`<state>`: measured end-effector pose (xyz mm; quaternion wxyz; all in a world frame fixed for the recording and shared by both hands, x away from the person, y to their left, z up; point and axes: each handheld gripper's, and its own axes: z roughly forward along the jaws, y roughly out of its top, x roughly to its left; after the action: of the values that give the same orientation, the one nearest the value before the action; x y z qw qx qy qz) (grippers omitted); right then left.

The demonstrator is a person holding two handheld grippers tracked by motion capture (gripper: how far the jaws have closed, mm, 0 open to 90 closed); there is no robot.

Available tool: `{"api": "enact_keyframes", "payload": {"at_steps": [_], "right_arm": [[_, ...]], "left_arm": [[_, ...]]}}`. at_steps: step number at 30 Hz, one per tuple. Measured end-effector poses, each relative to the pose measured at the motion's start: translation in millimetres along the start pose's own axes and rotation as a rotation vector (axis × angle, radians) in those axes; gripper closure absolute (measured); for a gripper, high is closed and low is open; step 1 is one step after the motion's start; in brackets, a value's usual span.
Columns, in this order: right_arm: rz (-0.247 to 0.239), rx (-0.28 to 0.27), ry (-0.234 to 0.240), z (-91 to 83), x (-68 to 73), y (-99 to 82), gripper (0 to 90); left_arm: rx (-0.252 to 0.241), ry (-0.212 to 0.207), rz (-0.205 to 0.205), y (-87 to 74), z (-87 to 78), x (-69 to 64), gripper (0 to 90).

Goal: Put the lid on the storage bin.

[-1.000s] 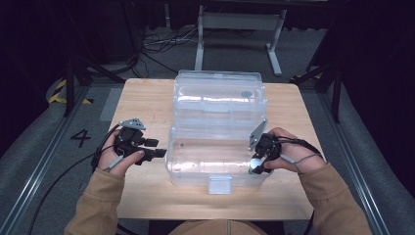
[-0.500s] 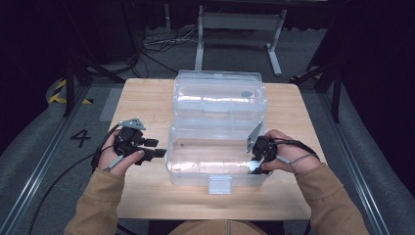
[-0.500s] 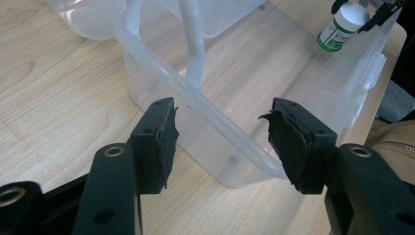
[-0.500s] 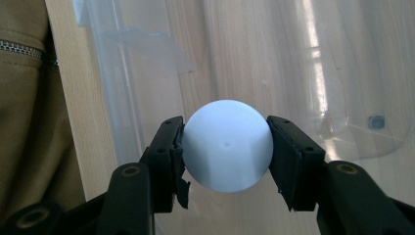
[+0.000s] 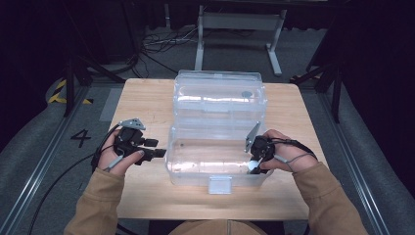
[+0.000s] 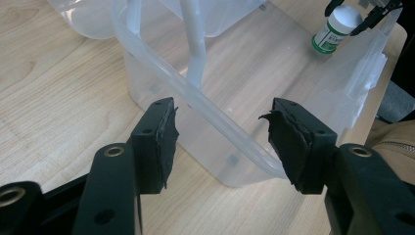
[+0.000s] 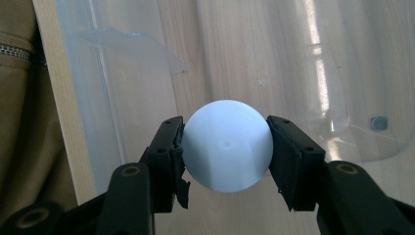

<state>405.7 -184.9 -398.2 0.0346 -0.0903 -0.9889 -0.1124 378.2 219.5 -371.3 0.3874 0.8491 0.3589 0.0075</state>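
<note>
A clear plastic box [image 5: 192, 172] stands on the wooden table with its lid [image 5: 220, 95] swung open behind it. Over the box's right front corner, my right gripper [image 5: 254, 166] is shut on a small bottle [image 6: 337, 27] that has a white cap and a green label. From above, the round cap [image 7: 226, 144] sits pressed between both pads. My left gripper [image 5: 157, 148] stands open just outside the box's left wall. Its jaws [image 6: 222, 139] frame the box rim [image 6: 210, 105] without touching it.
The box's latch tab [image 5: 219, 185] hangs at the front edge. Bare table [image 5: 142, 98] lies to the left of the box and in front of it. A metal stand [image 5: 240, 29] and cables lie on the floor beyond the table.
The right hand has shifted a touch to the left with the bottle. The left gripper has stayed still.
</note>
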Motion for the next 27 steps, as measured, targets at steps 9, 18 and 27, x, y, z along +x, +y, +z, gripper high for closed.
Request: {"api": "enact_keyframes", "payload": {"at_steps": [9,18,27], "right_arm": [[0.001,0.014,0.0,4.7,-2.6,1.2,50.3],[-0.003,0.033,0.004,8.7,-6.4,0.2,50.3],[0.018,0.053,0.006,8.8,-6.6,-1.8,50.3]], "left_arm": [[0.0,0.0,-0.001,-0.1,-0.1,0.0,44.1],[0.001,0.0,0.0,-0.2,-0.1,0.3,44.1],[0.001,0.0,-0.002,0.0,0.5,0.1,44.1]]}}
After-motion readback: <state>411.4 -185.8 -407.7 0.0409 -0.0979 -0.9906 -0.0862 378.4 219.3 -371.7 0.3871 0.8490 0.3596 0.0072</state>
